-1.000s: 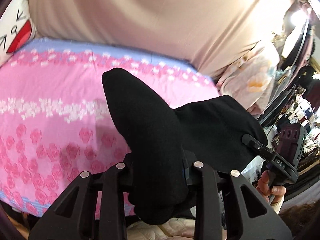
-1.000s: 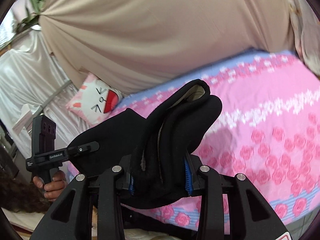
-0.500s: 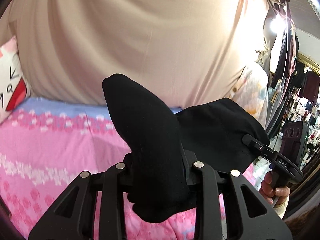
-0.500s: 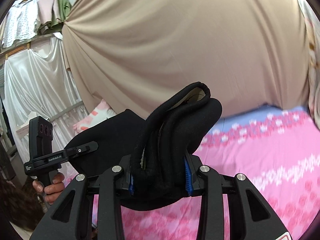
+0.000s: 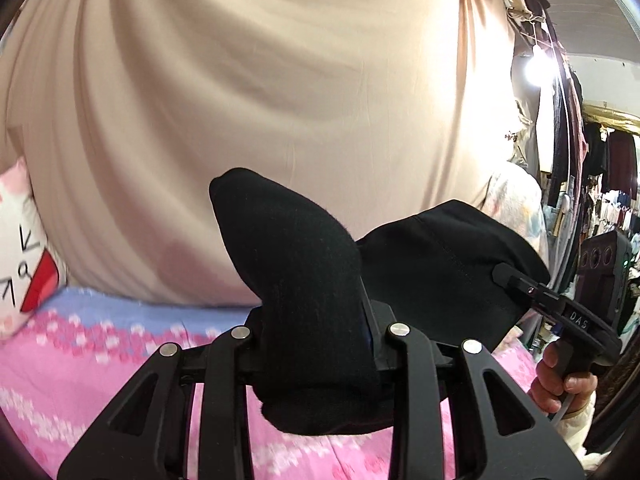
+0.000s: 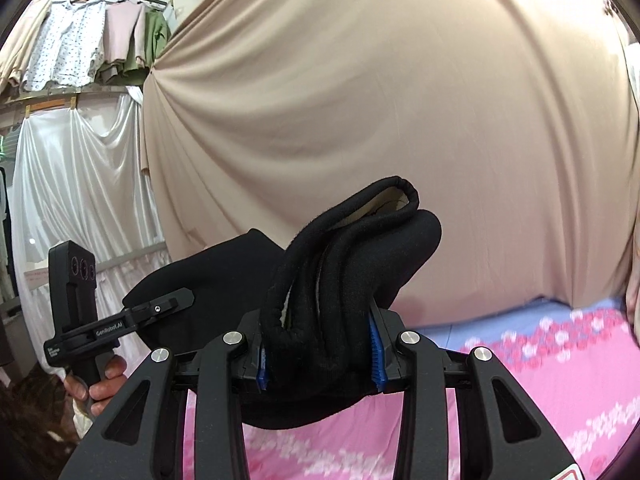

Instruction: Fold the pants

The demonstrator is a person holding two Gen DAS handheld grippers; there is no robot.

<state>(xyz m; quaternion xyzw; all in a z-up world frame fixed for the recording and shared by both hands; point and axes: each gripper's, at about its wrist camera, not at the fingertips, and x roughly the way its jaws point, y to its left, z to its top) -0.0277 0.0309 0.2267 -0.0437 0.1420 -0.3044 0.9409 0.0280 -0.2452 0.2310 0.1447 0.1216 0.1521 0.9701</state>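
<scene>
Black fleece pants [image 5: 304, 280] bunched up, pinched between the left gripper [image 5: 316, 340] fingers, held up off the pink floral bedspread [image 5: 80, 360]. Cat-face pillow [image 5: 20, 264] at far left against the beige curtain [image 5: 280, 100]. Cloth spanning across to the right gripper [image 5: 520, 284], seen at right edge with a hand [image 5: 560, 384] on its handle; probably clamped there too, tip half hidden by fabric.

From the right wrist view: hanging shirts [image 6: 88, 40] and white drape [image 6: 80, 180] at left, left gripper [image 6: 176, 300] with hand [image 6: 96, 384] below it. Centre: right gripper [image 6: 320, 344] closed on a thick wad of pants [image 6: 352, 256], pale lining showing at the rolled hem, blue pads [image 6: 376, 344] pressing both sides. Bedspread [image 6: 560, 360] below right, curtain [image 6: 400, 120] behind.
</scene>
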